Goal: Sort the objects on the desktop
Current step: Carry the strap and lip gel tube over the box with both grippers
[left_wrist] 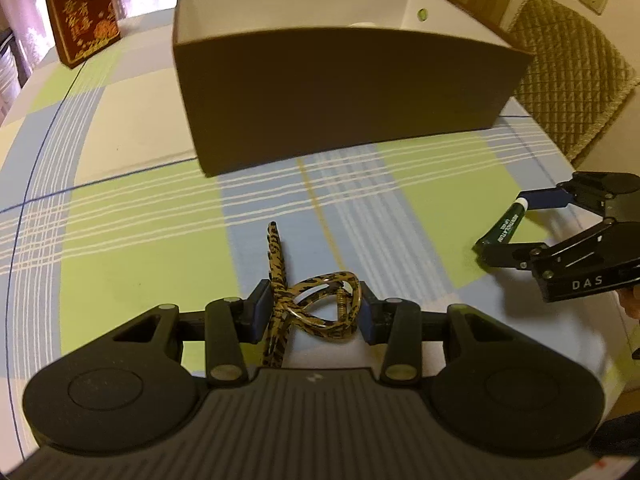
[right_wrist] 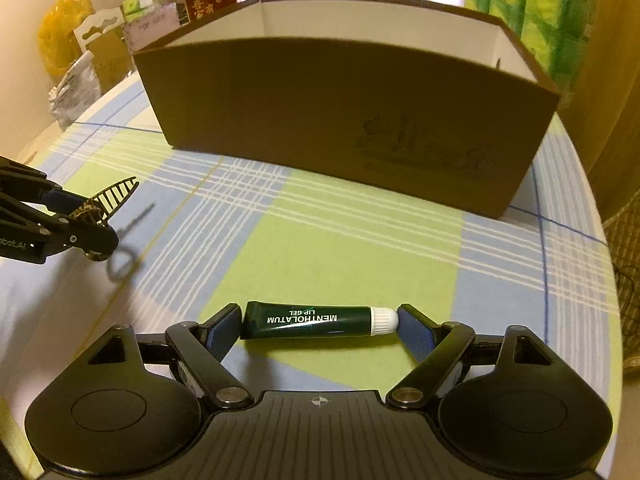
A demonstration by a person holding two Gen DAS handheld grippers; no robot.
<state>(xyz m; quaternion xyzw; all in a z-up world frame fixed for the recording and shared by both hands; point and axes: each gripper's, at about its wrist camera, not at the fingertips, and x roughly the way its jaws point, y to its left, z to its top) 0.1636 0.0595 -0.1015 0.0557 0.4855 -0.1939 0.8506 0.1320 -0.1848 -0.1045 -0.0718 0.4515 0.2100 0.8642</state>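
Note:
A leopard-print hair claw clip (left_wrist: pixel 316 312) sits between the blue pads of my left gripper (left_wrist: pixel 314 314), which is shut on it. In the right wrist view the clip (right_wrist: pixel 116 194) hangs above the tablecloth in the left gripper (right_wrist: pixel 88 222) and casts a shadow below. My right gripper (right_wrist: pixel 316 328) is shut on a dark green lip gel tube (right_wrist: pixel 308 320), gripped end to end, white cap to the right. The left wrist view shows the tube (left_wrist: pixel 502 224) tilted in the right gripper (left_wrist: pixel 506 226). A tall brown open box (left_wrist: pixel 340 92) with a white inside stands behind both.
The plaid green, blue and white tablecloth (right_wrist: pixel 340 248) covers a round table. A red gift box (left_wrist: pixel 84 12) stands at the far left edge. A quilted chair (left_wrist: pixel 568 72) is beyond the right edge. Bags and cartons (right_wrist: pixel 80 52) pile up off the far left.

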